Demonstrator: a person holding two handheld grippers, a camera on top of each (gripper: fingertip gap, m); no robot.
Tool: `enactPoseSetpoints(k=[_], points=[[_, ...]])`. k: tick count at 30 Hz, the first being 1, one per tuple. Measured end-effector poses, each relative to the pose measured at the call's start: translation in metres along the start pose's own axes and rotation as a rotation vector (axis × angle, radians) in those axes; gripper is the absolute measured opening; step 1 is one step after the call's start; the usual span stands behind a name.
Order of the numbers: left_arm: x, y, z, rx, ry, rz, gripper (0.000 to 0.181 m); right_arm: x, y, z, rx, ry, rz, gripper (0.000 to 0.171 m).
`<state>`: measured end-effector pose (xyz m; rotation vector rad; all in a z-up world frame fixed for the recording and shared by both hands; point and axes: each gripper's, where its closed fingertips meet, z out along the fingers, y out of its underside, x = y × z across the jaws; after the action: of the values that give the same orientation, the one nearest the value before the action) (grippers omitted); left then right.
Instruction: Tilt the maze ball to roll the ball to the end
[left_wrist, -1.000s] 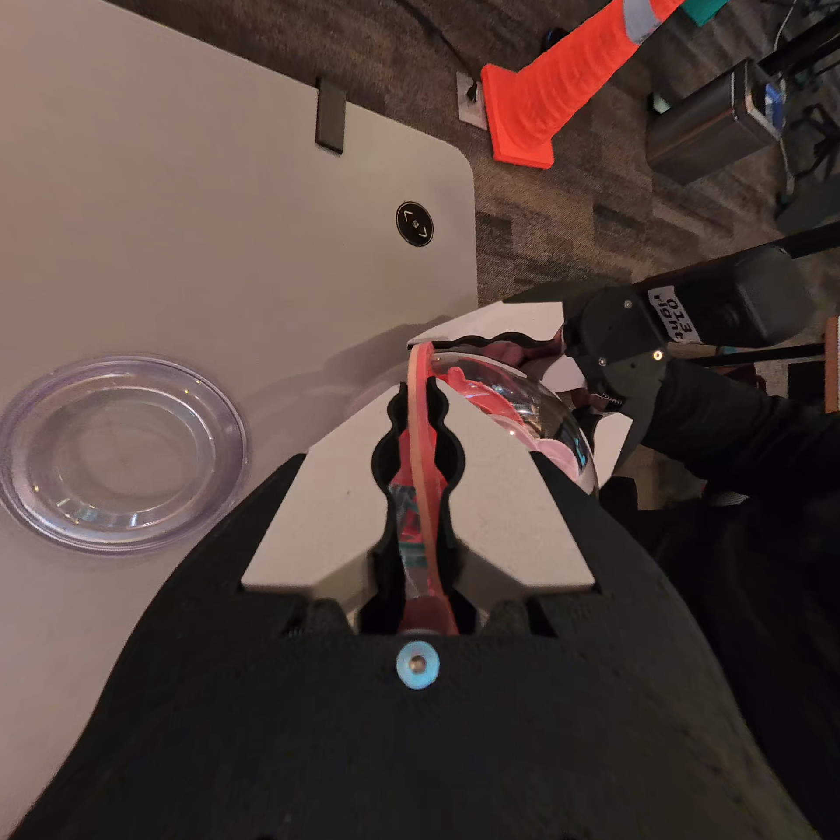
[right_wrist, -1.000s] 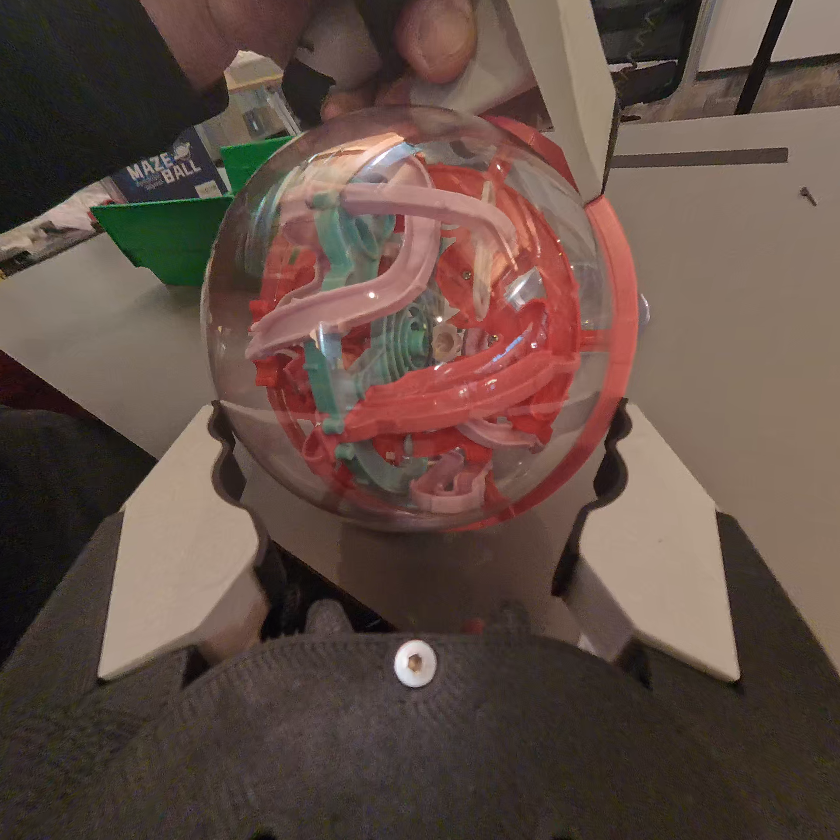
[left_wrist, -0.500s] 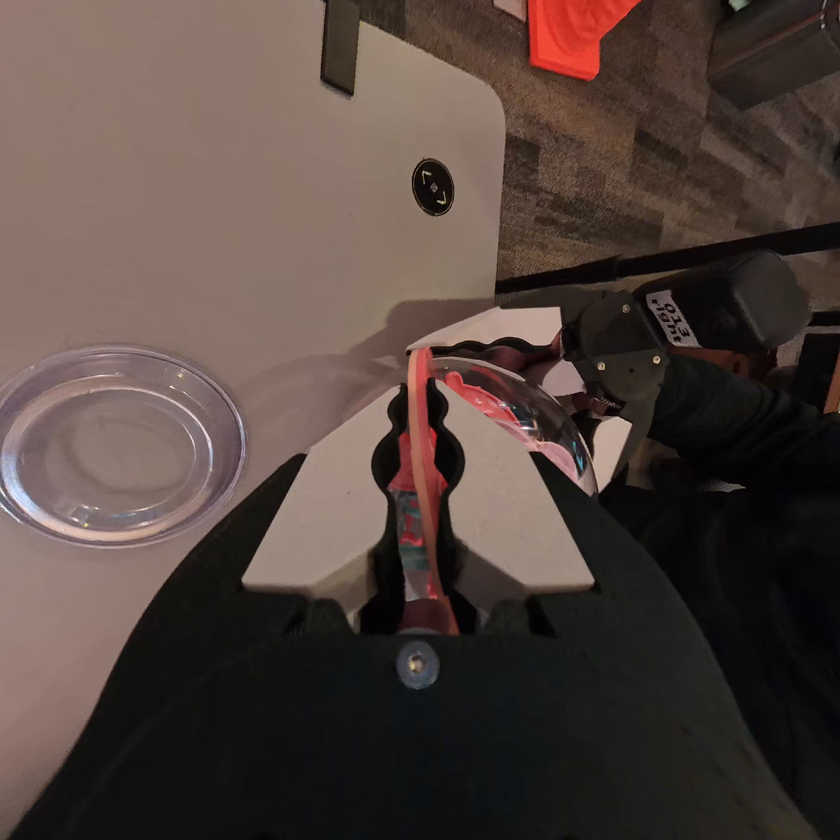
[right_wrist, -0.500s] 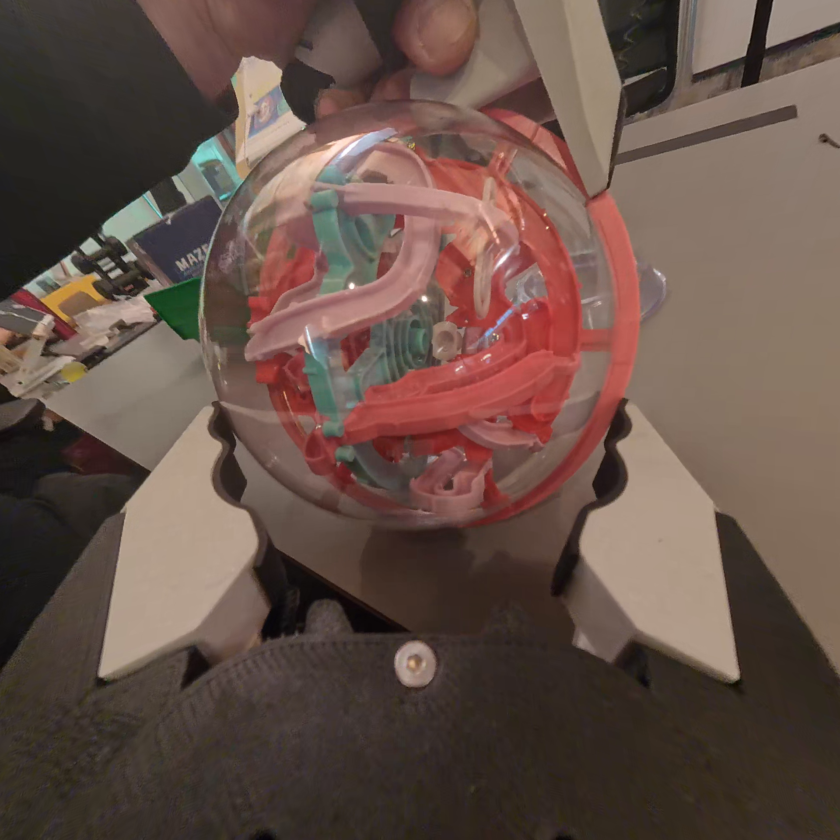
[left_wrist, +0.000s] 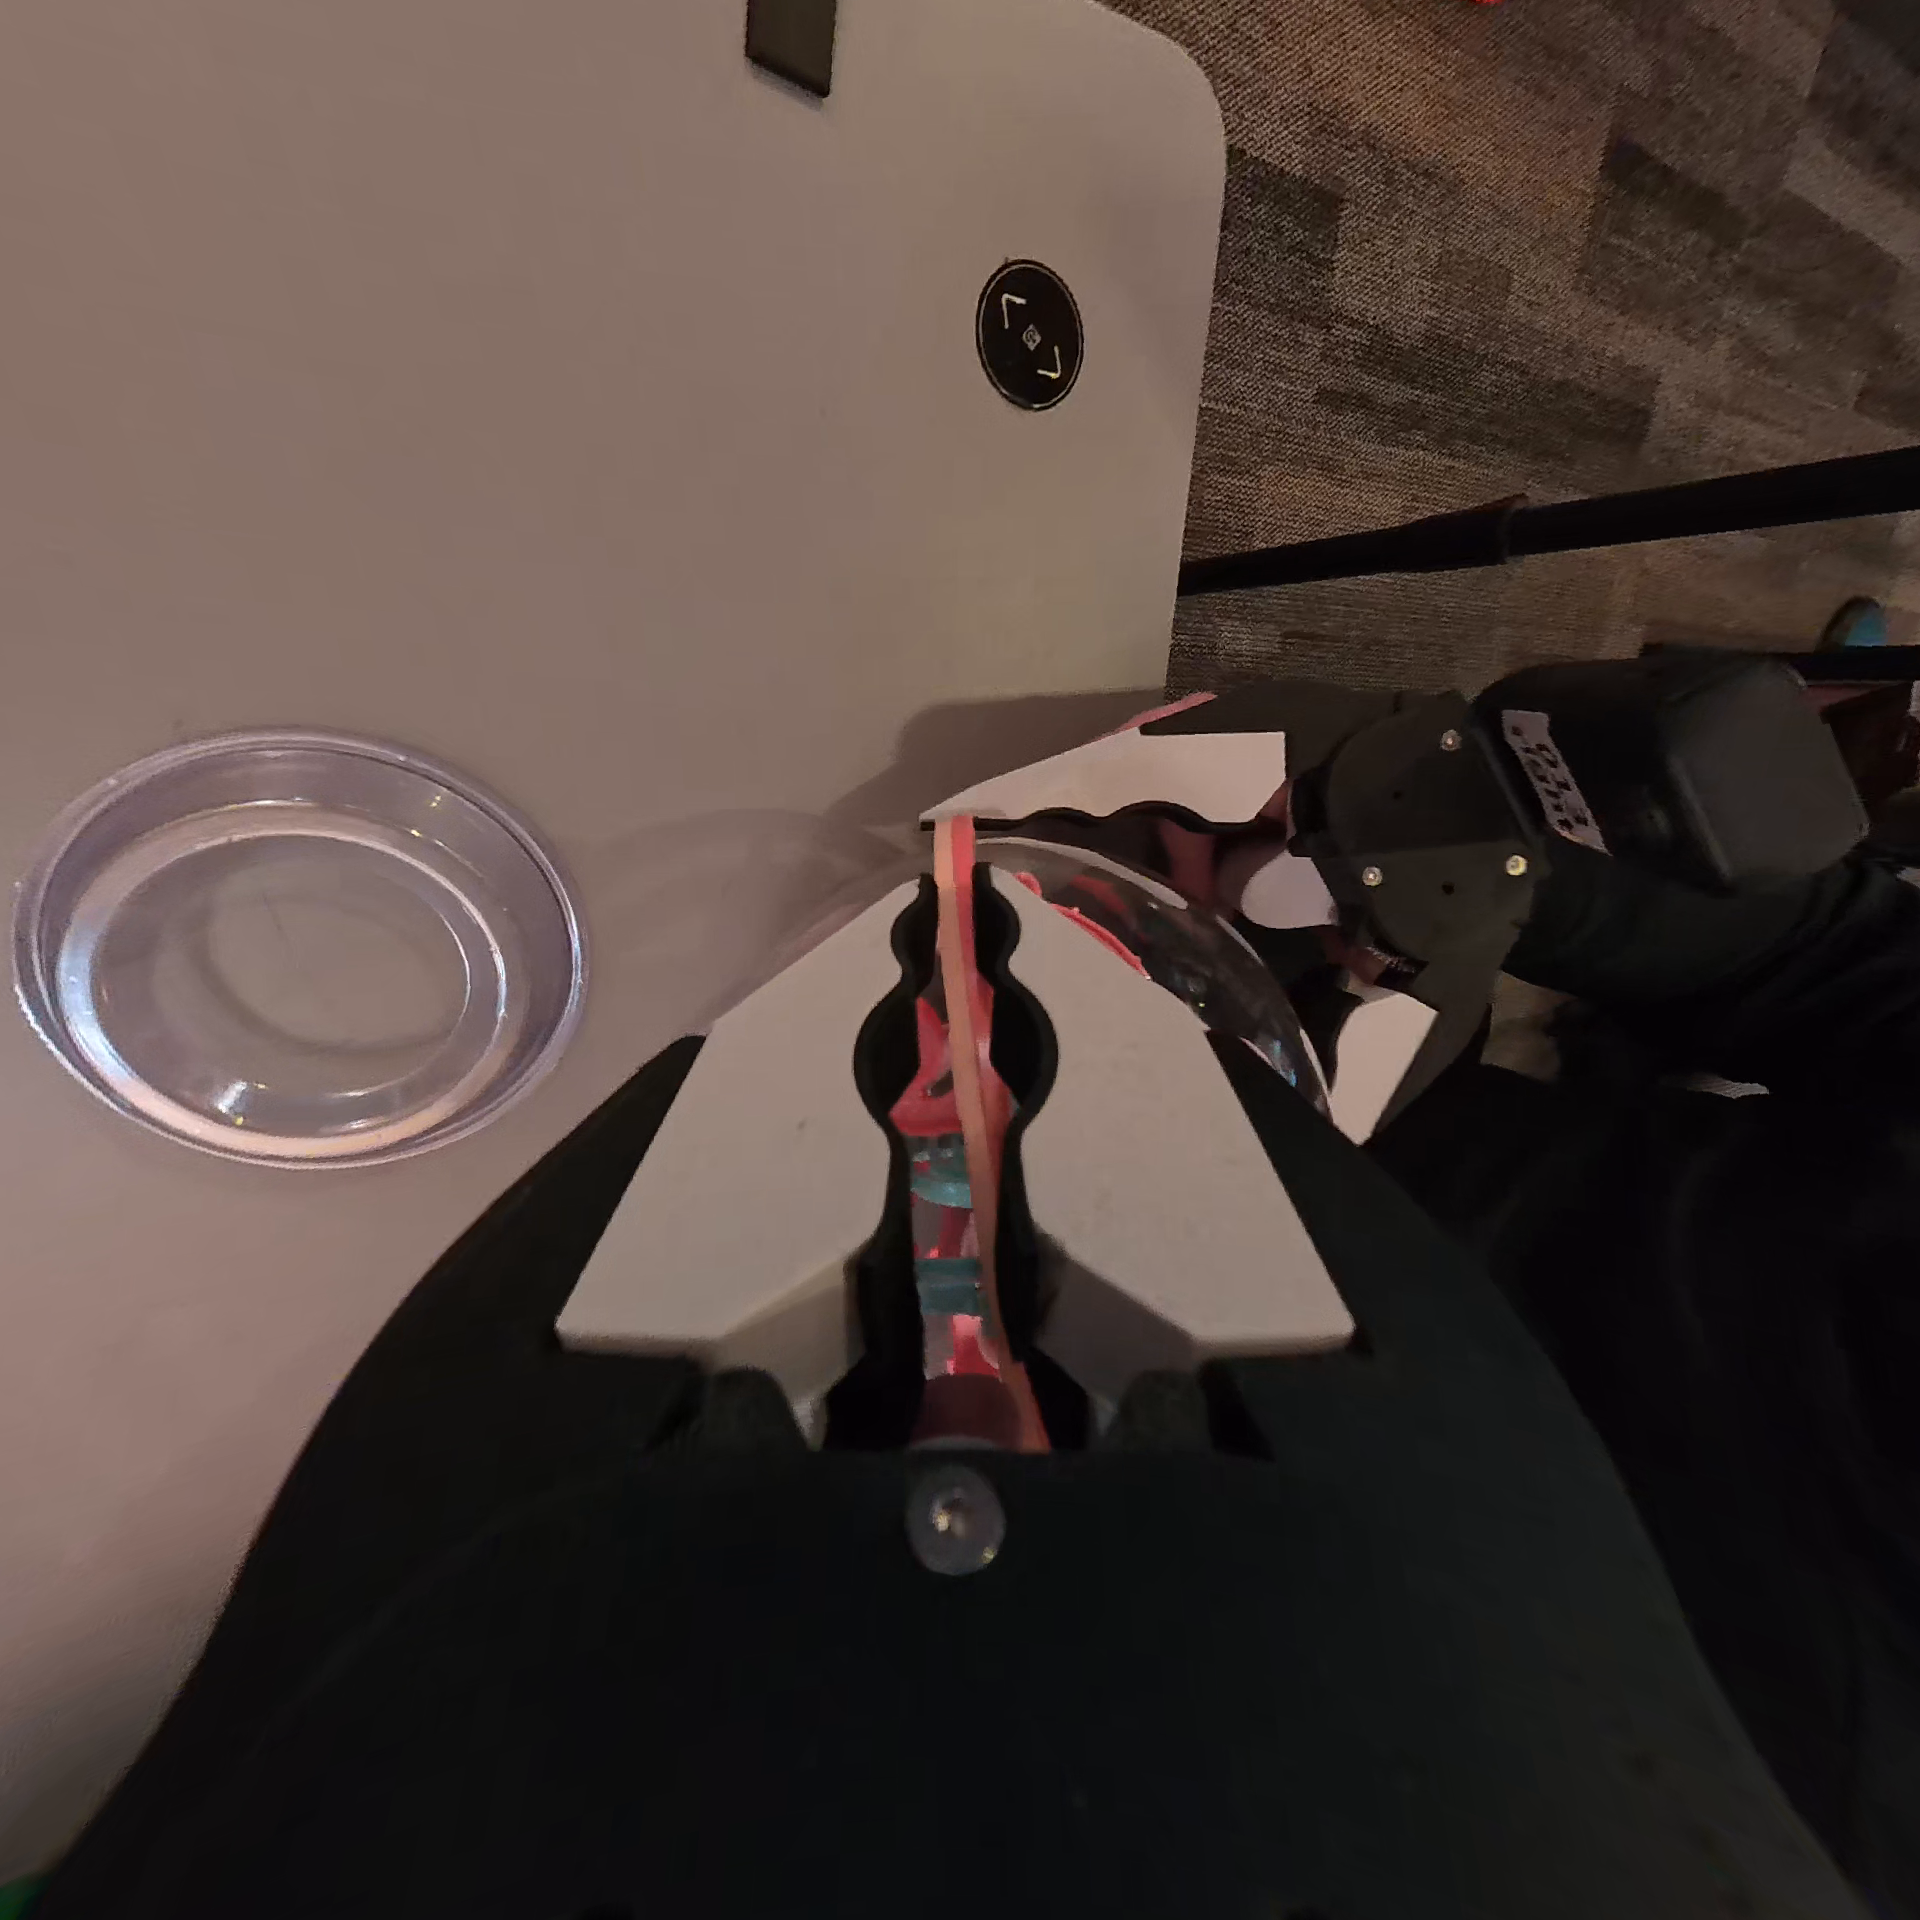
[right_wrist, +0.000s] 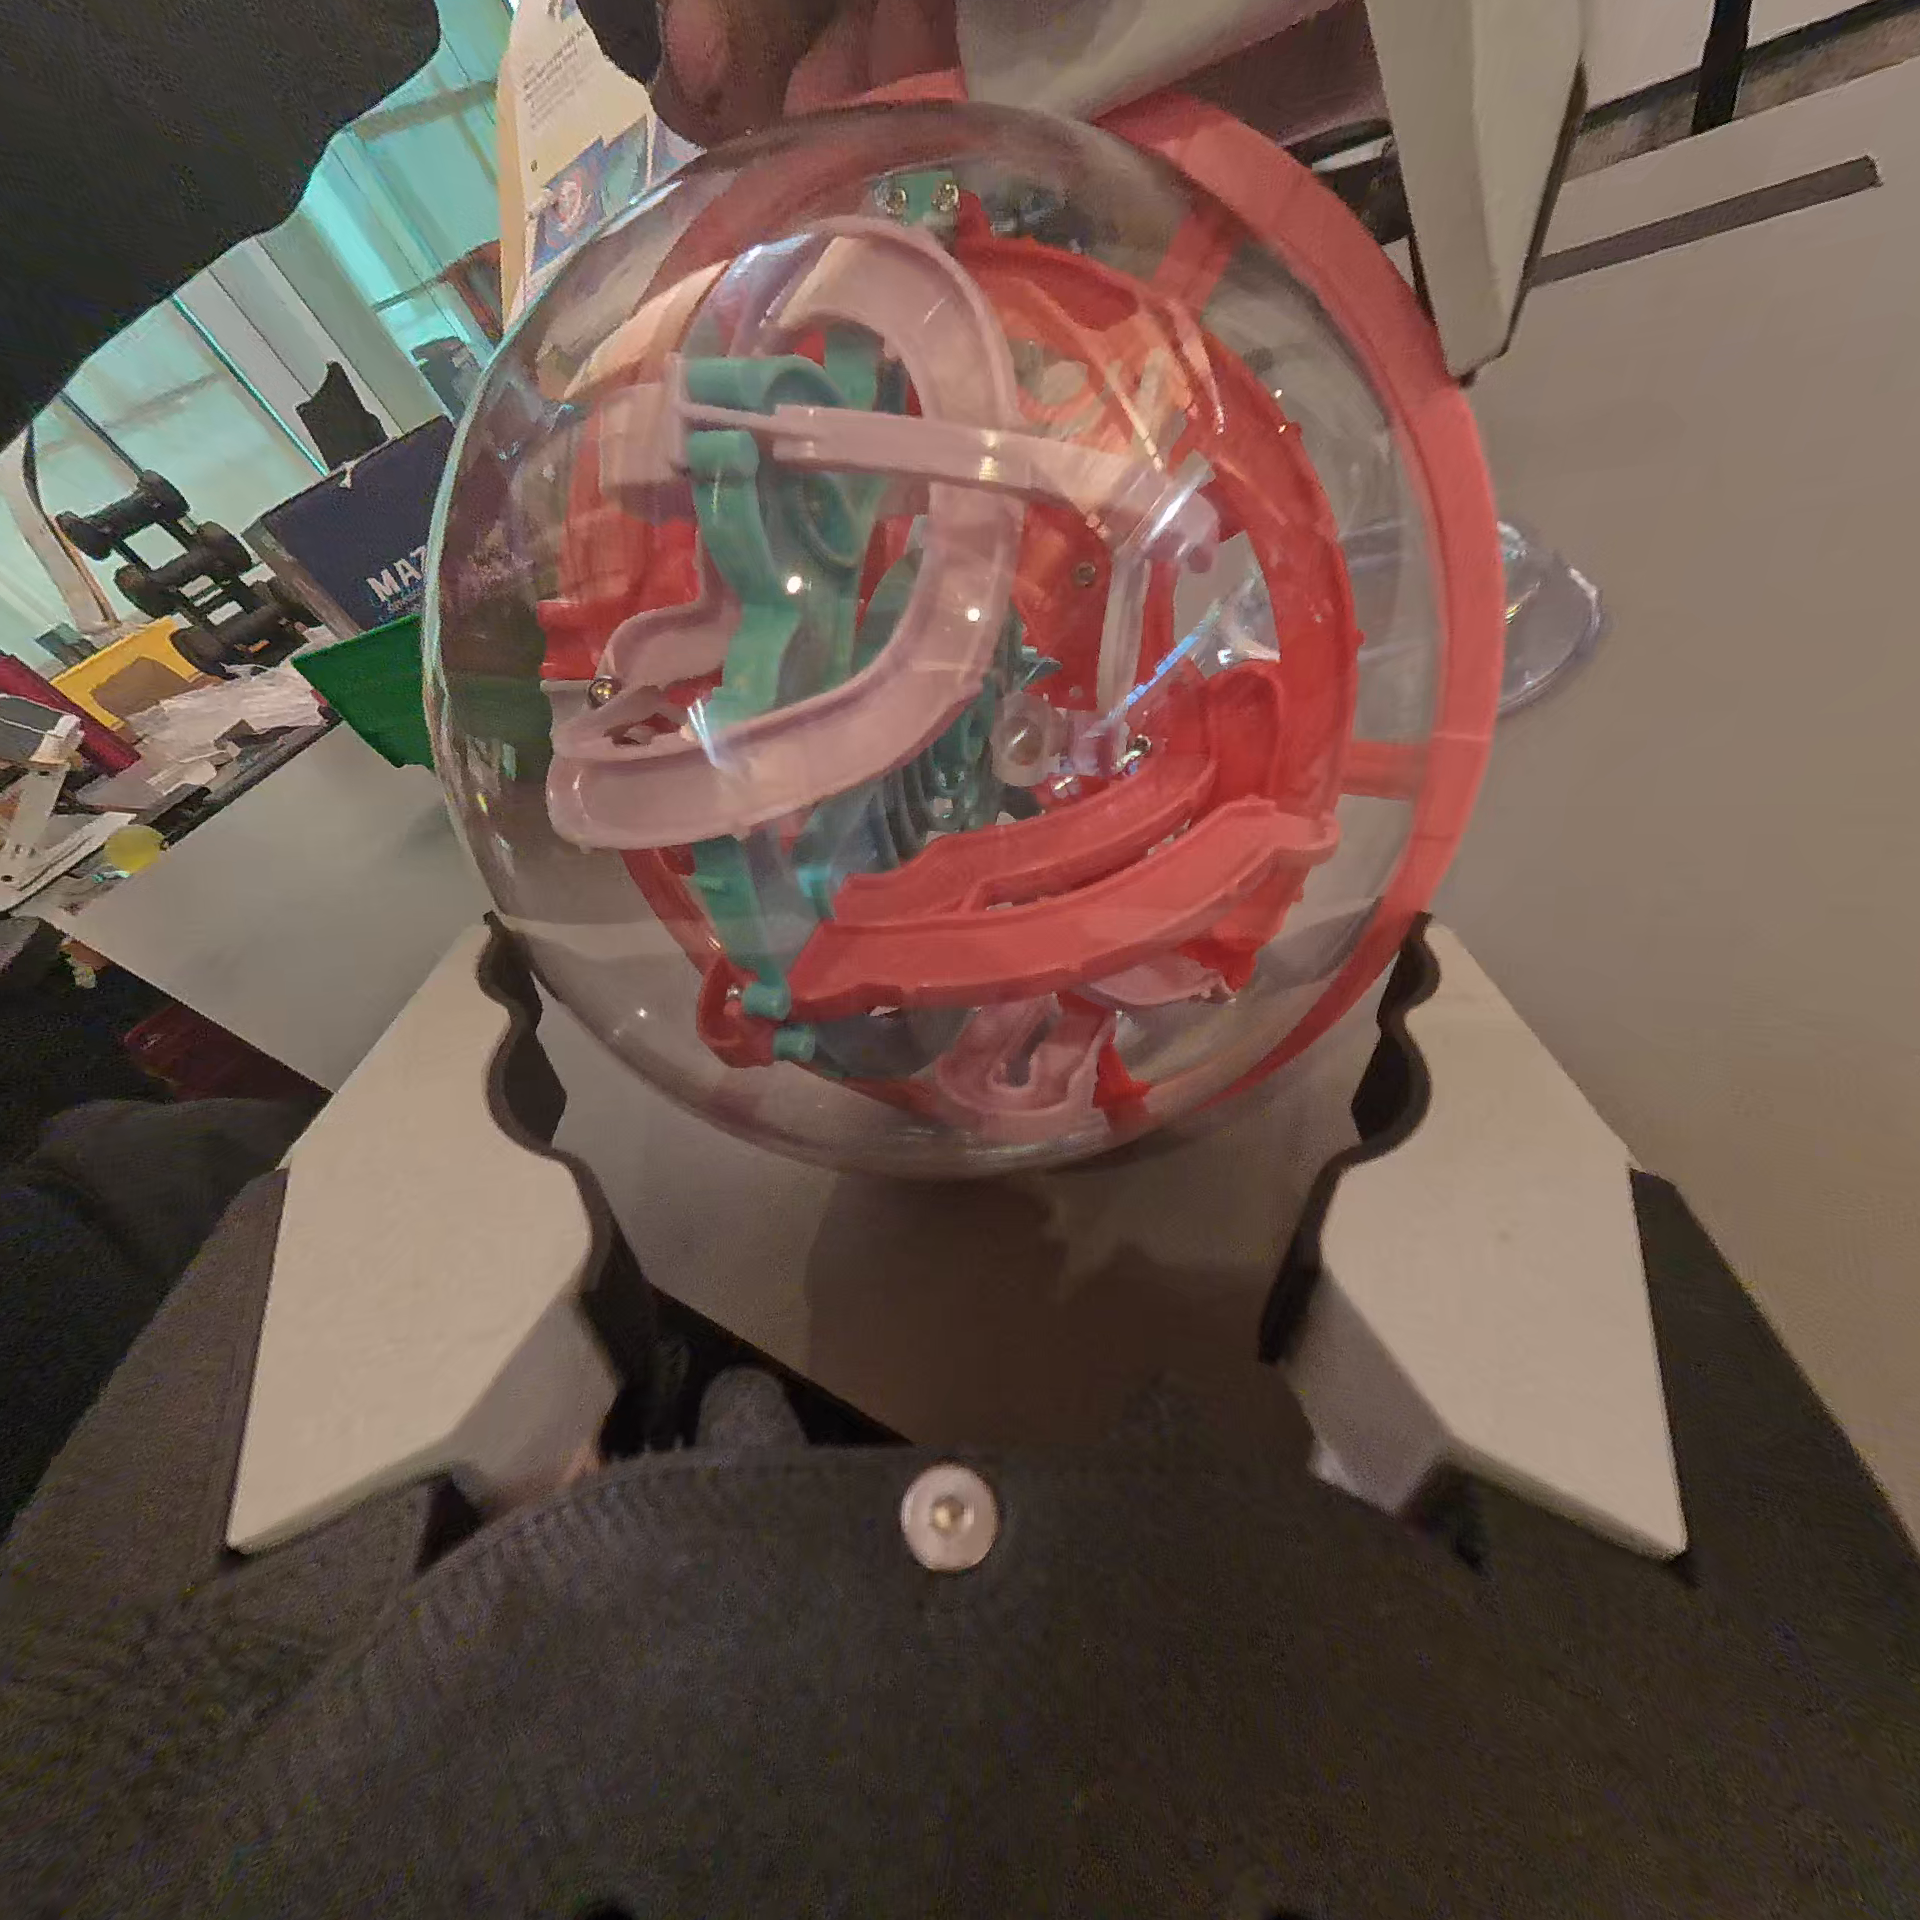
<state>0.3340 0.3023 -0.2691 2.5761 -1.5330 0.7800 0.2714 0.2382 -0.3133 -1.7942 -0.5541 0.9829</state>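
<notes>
Two grippers hold one clear maze ball (right_wrist: 961, 644) above the pale table (left_wrist: 520, 468). In the right wrist view the sphere fills the centre of the frame, with pink, red and teal tracks inside and a red equatorial ring (right_wrist: 1455, 582) running down its right side. The right gripper (right_wrist: 961, 1039) has its jaws spread wide, the white fingers (right_wrist: 436, 1226) touching the lower left and lower right of the sphere, cradling it. A small steel ball (right_wrist: 600, 693) sits on the pink track at centre left of the sphere. In the left wrist view the left gripper (left_wrist: 956, 935) has its jaws drawn close, pinching the ring (left_wrist: 971, 1039), which runs as a thin pink-red line up the narrow gap at frame centre. The right gripper (left_wrist: 1278, 862) appears at right of centre in that view, its black body further right. A clear round stand (left_wrist: 296, 940) lies on the table at the left edge of that frame. A black round control (left_wrist: 1029, 335) is set in the table top near its upper right corner, with patterned carpet (left_wrist: 1558, 312) beyond. A green bin (right_wrist: 369, 691) shows at the left, behind the sphere, in the right wrist view.
</notes>
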Motion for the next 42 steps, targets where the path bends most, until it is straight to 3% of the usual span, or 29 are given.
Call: enactPoseSetpoints(k=[10, 19, 22, 24, 30, 35, 42], points=[[0.004, -0.007, 0.003, 0.031, 0.018, 0.038, 0.0, -0.009, 0.005, 0.007, -0.056, -0.05, 0.05, 0.153], [0.023, -0.008, -0.027, 0.243, 0.139, 0.102, 0.003, -0.009, 0.004, 0.007, -0.063, -0.066, 0.069, 0.146], [0.028, 0.001, -0.041, 0.29, 0.17, 0.102, 0.02, -0.008, 0.004, 0.006, -0.068, -0.075, 0.076, 0.136], [0.03, 0.017, -0.05, 0.319, 0.177, 0.102, 0.041, -0.008, 0.009, 0.007, -0.096, -0.077, 0.066, 0.125], [0.01, 0.067, -0.067, 0.544, 0.027, 0.086, 0.091, -0.016, 0.013, 0.015, -0.144, -0.097, 0.031, 0.111], [0.003, 0.08, -0.068, 0.628, -0.002, 0.066, 0.085, -0.025, 0.013, 0.027, -0.194, -0.088, -0.027, 0.127], [0.004, 0.077, -0.061, 0.563, -0.136, 0.118, 0.07, -0.032, 0.027, 0.031, -0.278, -0.114, -0.006, 0.124]])
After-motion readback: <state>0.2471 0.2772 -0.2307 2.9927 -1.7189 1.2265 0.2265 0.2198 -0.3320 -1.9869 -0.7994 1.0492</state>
